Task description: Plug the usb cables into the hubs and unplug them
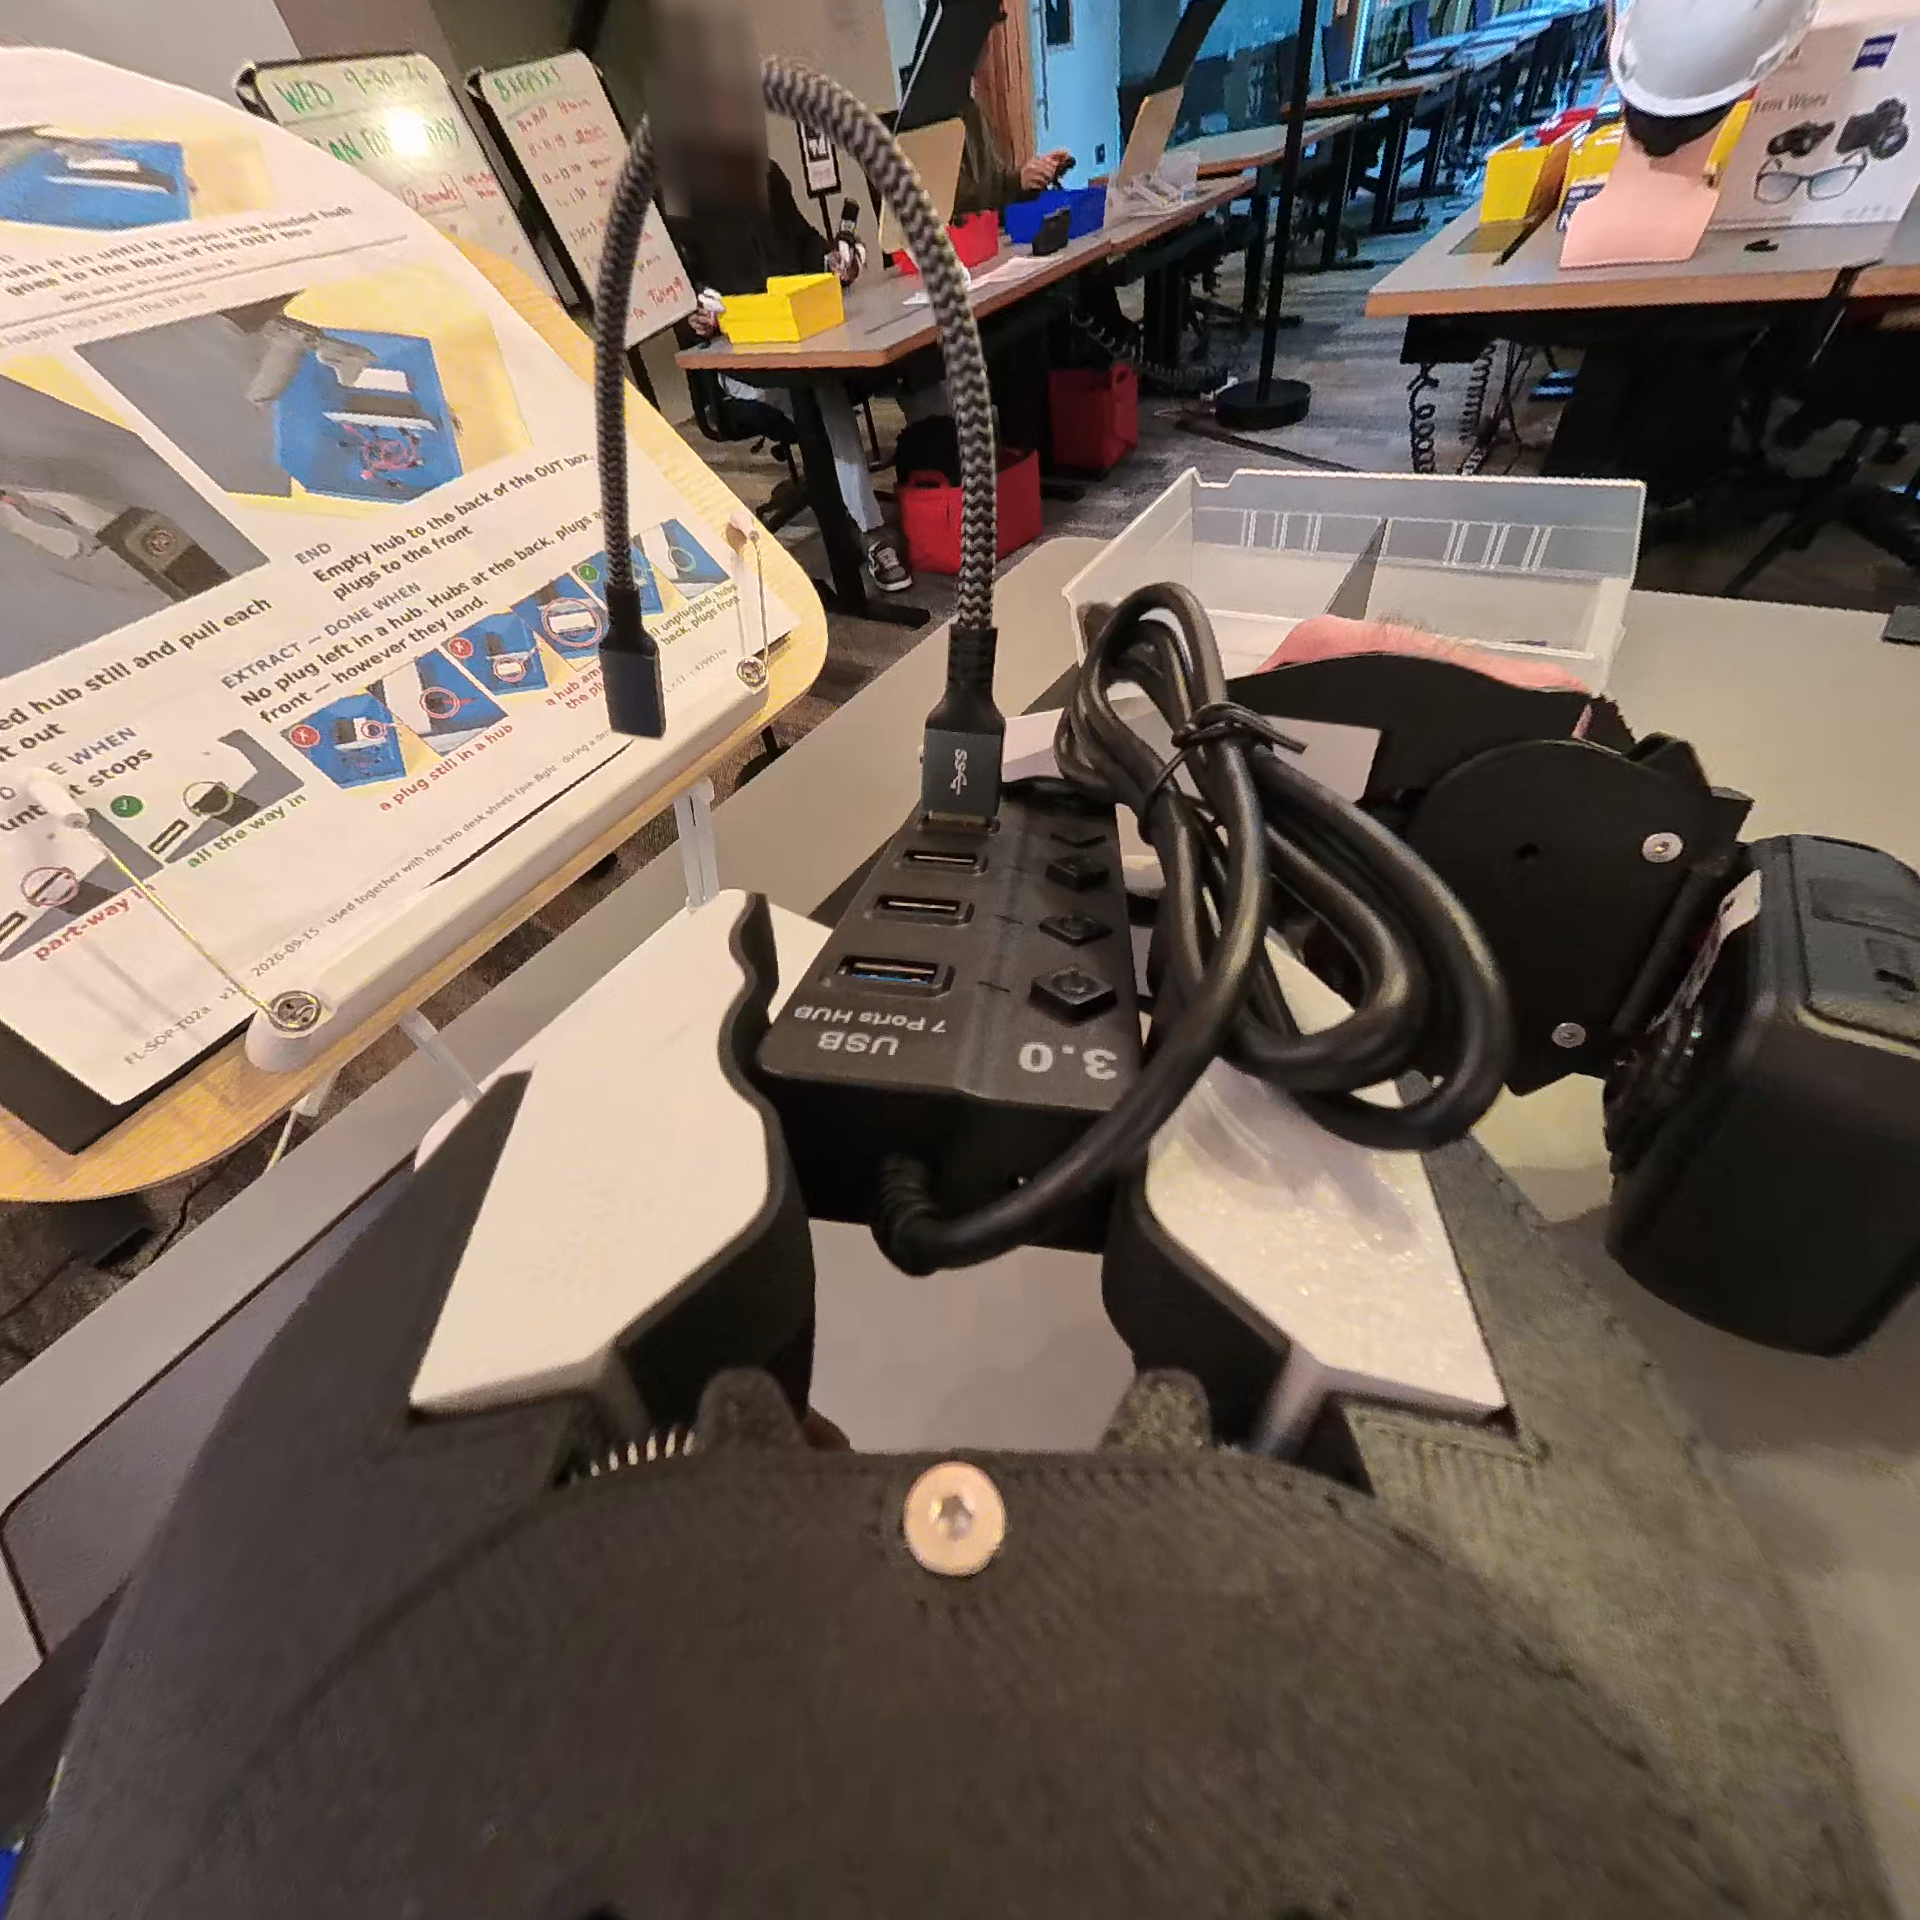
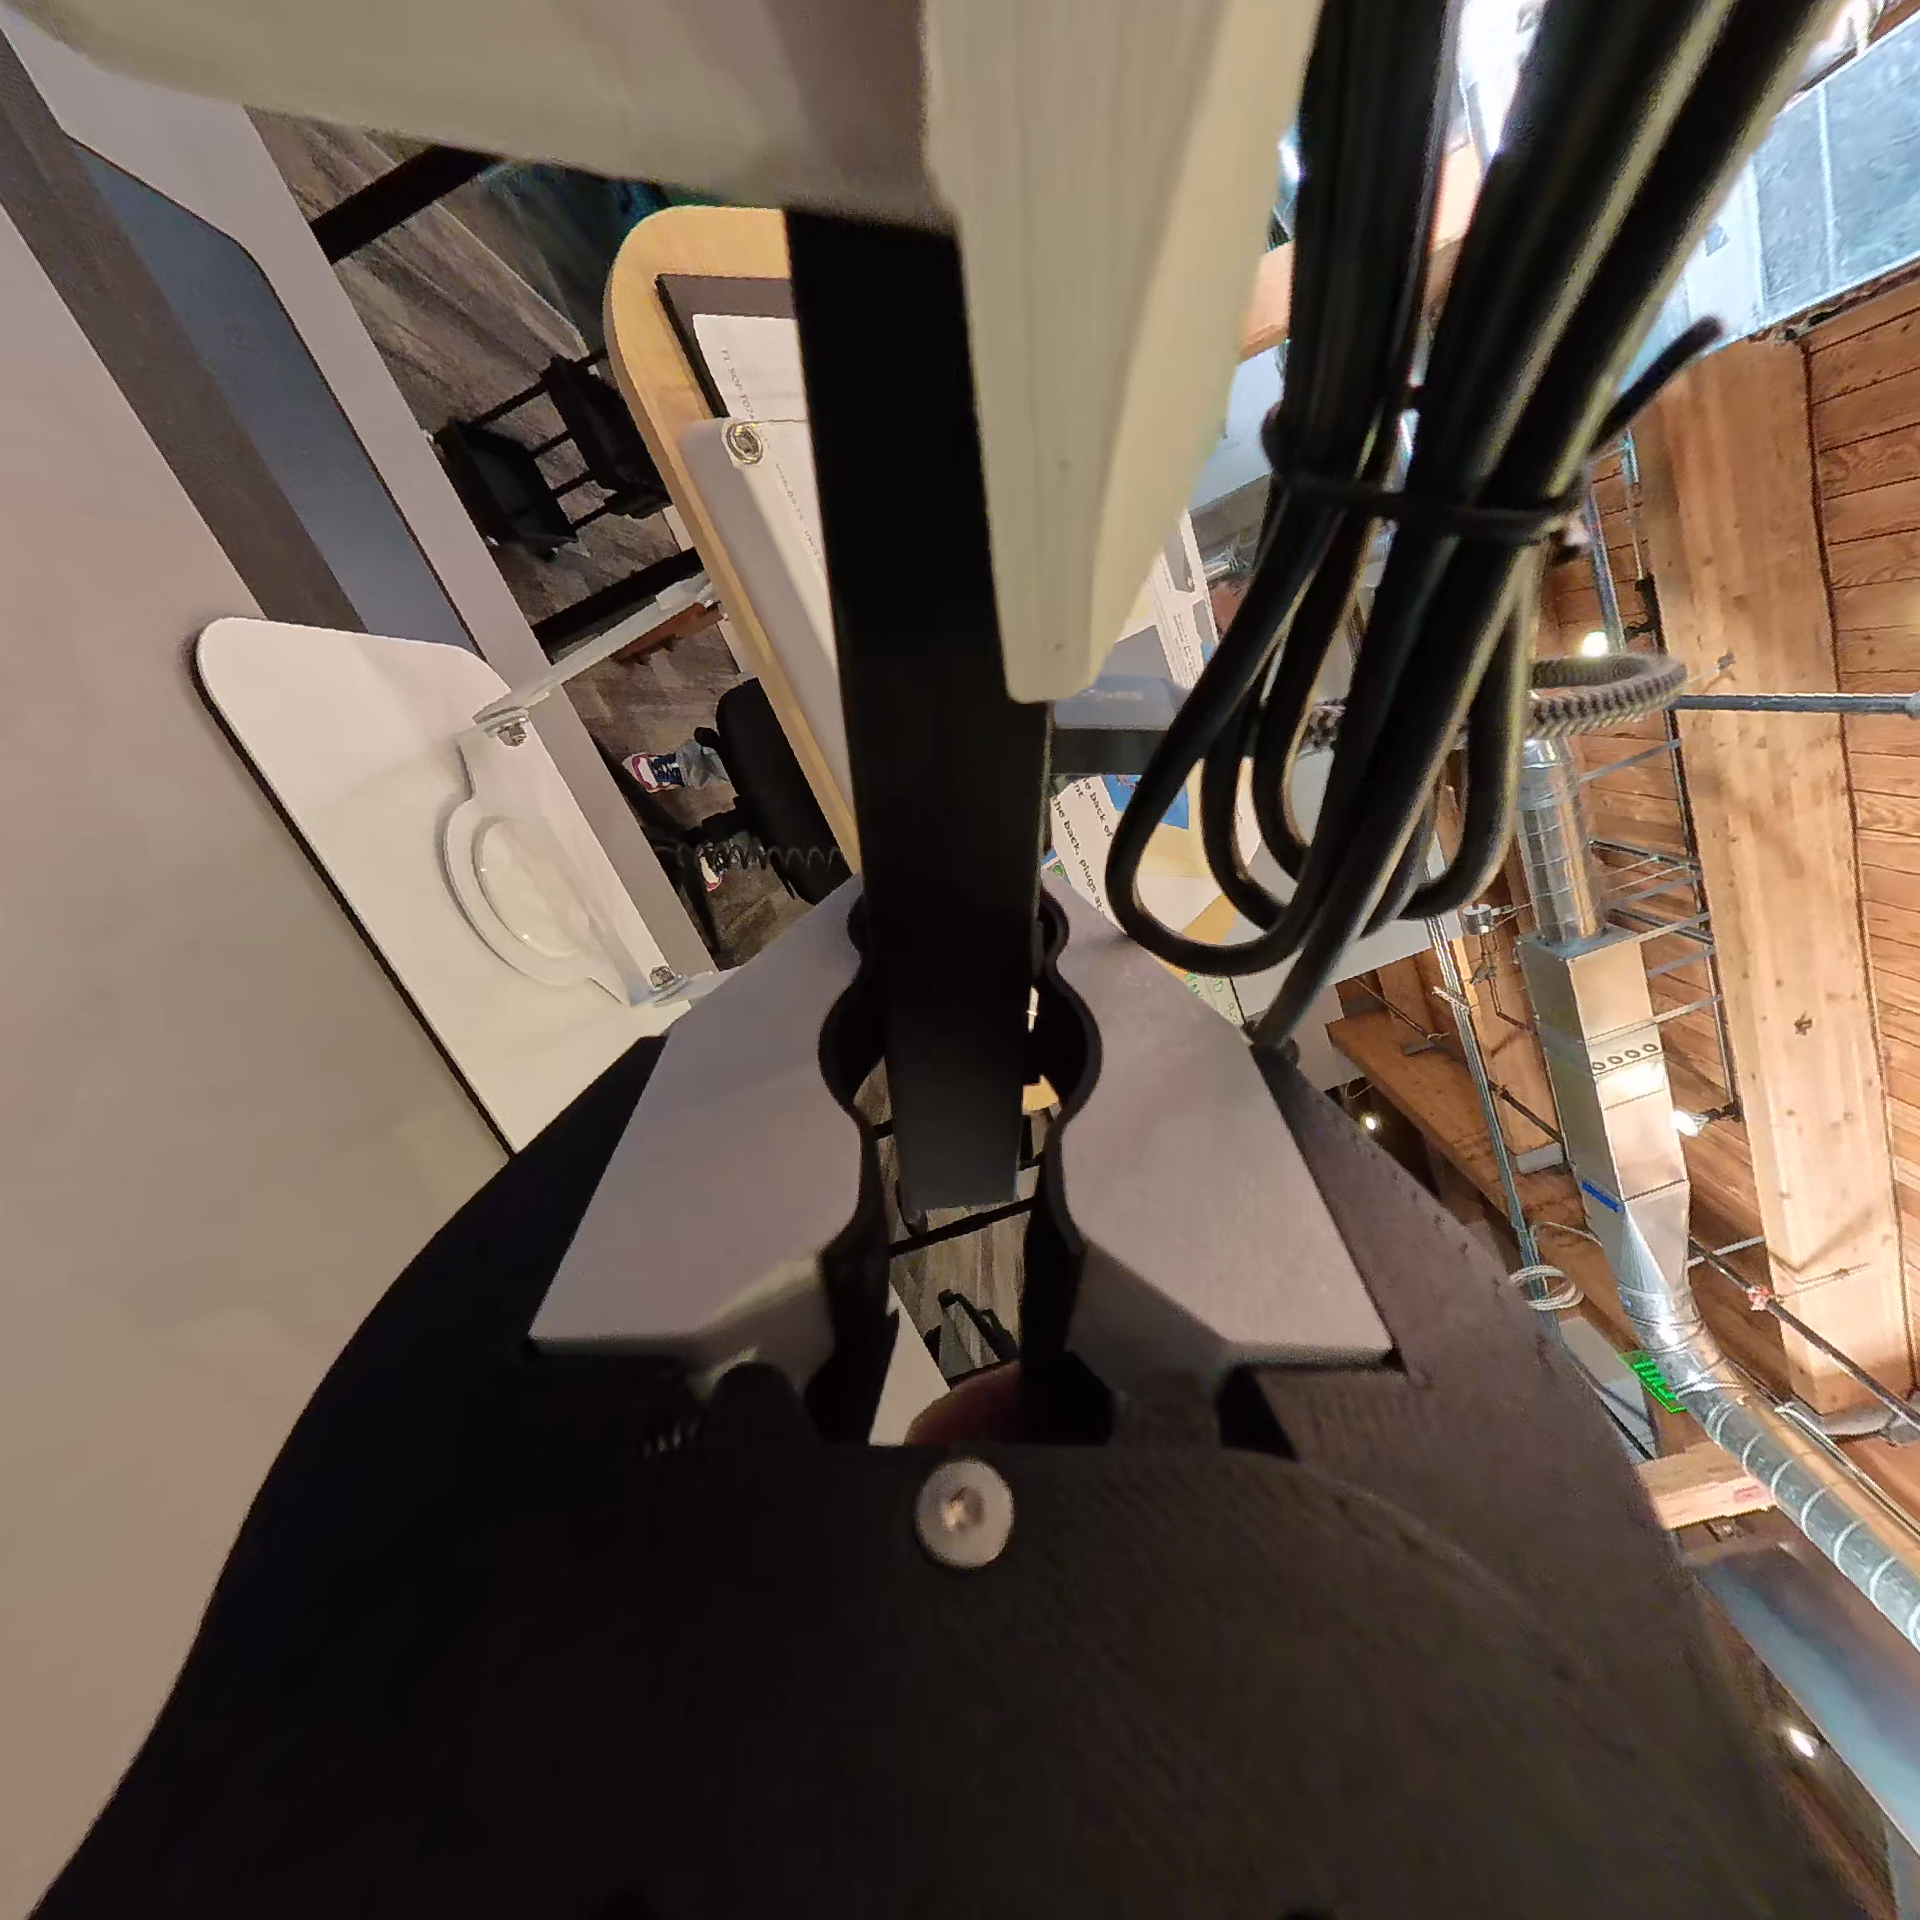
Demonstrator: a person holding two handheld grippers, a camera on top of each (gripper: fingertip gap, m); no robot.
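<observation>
Left tongs (image 1: pixel 951 1049) clamp the near end of the black hub (image 1: pixel 966 966), held above the grey table (image 1: pixel 1766 707). Right tongs (image 2: pixel 961 1049) pinch the hub's far end (image 2: pixel 935 727) from the side. A braided cable (image 1: pixel 961 436) stands plugged into a far port, and the hub's bundled cord (image 1: pixel 1278 883) hangs alongside.
</observation>
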